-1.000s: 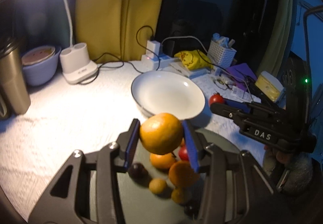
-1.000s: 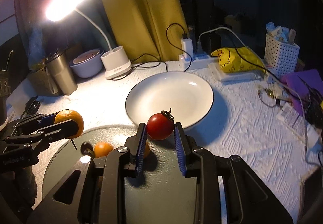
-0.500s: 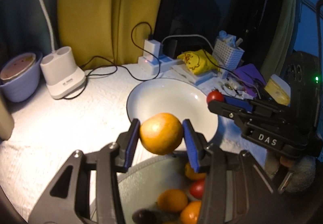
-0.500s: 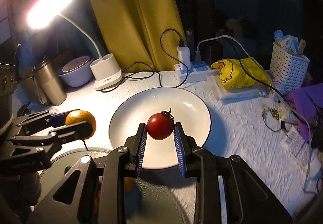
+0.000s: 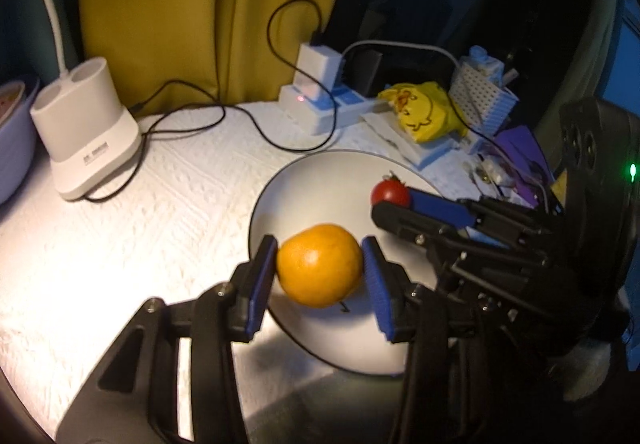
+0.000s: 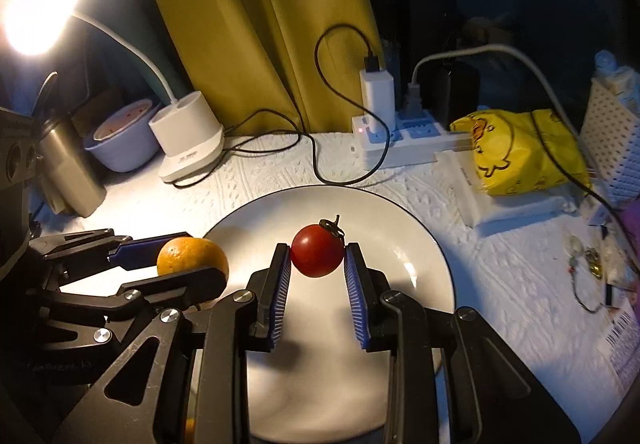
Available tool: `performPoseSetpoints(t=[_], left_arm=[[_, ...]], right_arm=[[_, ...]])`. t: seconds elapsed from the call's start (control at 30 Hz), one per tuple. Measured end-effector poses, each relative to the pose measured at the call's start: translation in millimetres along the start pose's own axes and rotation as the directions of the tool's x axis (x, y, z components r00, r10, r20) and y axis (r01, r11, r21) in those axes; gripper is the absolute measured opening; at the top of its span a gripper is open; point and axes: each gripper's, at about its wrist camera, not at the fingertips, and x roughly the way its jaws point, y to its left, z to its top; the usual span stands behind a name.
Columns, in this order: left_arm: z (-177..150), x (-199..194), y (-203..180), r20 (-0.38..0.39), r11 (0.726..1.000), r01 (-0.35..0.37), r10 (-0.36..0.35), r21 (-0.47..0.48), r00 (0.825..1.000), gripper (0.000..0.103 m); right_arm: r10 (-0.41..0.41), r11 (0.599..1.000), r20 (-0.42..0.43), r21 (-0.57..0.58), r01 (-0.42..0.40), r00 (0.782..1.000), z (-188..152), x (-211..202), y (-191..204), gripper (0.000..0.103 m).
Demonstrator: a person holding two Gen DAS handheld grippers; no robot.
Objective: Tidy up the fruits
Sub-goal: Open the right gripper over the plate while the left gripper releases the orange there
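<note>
- The left gripper (image 5: pixel 320 272) is clenched on a mandarin orange (image 5: pixel 319 270), one blue pad pressed to each flank, and the fruit hangs clear above the near-left rim of the white plate (image 5: pixel 304 179).
- The right gripper (image 6: pixel 317 264) is clamped on a cherry tomato (image 6: pixel 317 250) with its dark stalk on top, held in the air over the middle of the plate (image 6: pixel 416 244).
- In the right wrist view the mandarin (image 6: pixel 192 256) sits level with the tomato and just to its left, the two tools close side by side but apart.
- The plate shows bare white wherever it is visible. No fruit lies on it, so I judge nothing has been delivered yet in what can be seen.
- Done so far, by my reading: both fruits picked up and brought over the plate. Left to do: lower them, let go, and draw the tools back.
- A sliver of orange shows at the bottom edge of the right wrist view, under the tool. It may be more fruit waiting, but I cannot tell.
- Beyond the plate, towards the far edge of the table, stand a white lamp base (image 6: pixel 188 139), a power strip (image 6: pixel 400 143) with plugs and a yellow duck-print bag (image 6: pixel 524 151). A steel tumbler (image 6: pixel 70 171) and a pale bowl (image 6: pixel 120 143) sit at the far-left corner.
</note>
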Motion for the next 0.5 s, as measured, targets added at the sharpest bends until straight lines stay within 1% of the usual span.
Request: performPoseSetpoints(t=[0.13,0.3,0.4,0.5], left_arm=[[5,3,3,0.005,1.000,-0.002,0.002,0.000,1.000,0.044],[7,2,4,-0.001,1.000,0.003,-0.003,-0.016,1.000,0.045],[7,-6,2,0.013,1.000,0.004,-0.004,-0.014,1.000,0.045],[7,-23,-2,0.050,1.000,-0.004,0.004,-0.002,0.999,0.046]], right_arm=[[-0.007,1.000,-0.023,0.006,0.007,1.000,-2,11,-2,0.030],[-0.023,1.000,-0.020,0.010,0.024,1.000,-3,11,-3,0.030],[-0.032,0.999,-0.011,0.010,0.032,0.999,-1,5,-1,0.030],[-0.041,0.999,0.006,0.011,0.041,0.999,0,-7,2,0.032]])
